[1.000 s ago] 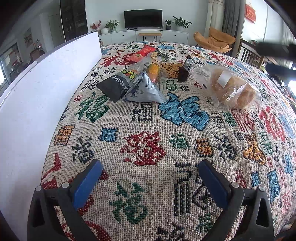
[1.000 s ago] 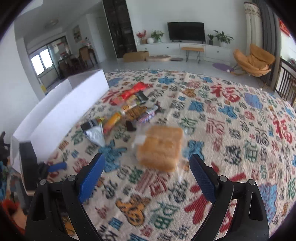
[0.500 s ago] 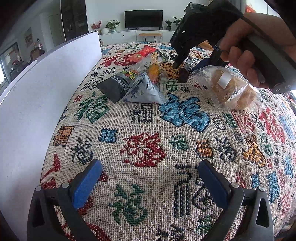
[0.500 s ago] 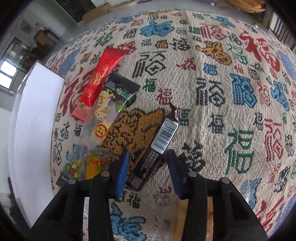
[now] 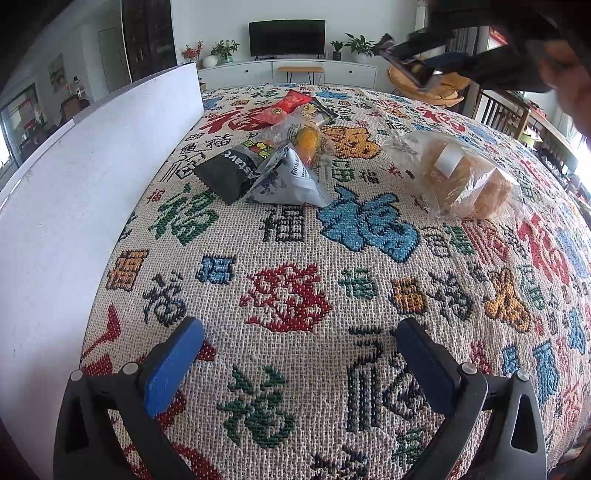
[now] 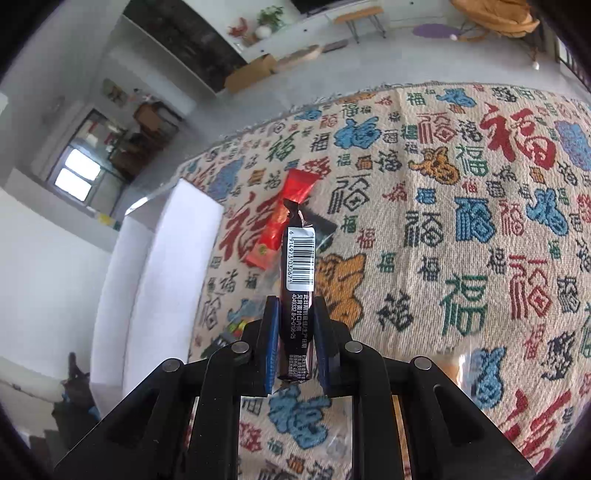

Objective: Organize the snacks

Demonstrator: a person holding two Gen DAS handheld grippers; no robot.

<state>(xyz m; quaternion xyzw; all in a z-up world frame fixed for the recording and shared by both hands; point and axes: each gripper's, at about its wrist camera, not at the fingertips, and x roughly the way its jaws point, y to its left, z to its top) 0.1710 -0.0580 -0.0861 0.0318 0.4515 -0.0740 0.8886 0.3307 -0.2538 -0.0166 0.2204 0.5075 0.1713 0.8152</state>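
Two claws share the work: our left claw (image 5: 295, 354) hangs wide and idle over the cloth-covered counter (image 5: 295, 295) near the white box (image 5: 74, 184) (likely the snacks' destination), while our right claw (image 6: 294, 321) pinches the dark snack bar (image 6: 297, 273) aloft, clear of the pile

Home living room, pretty clearly. Flat TV (image 5: 287, 37) mounted over long white cabinet (image 5: 288, 70), potted plants (image 5: 223, 50) and red flower vase lined up on top. Orange lounge chair (image 6: 491, 14) seen off to side, purple rug (image 6: 436, 30) and cardboard box (image 6: 251, 72) on pale floor. Patterned woven cloth (image 5: 295, 295) spread over work surface, snack packets (image 5: 280, 173) scattered on it. Dining area glimpsed through doorway by bright window (image 6: 75, 177).
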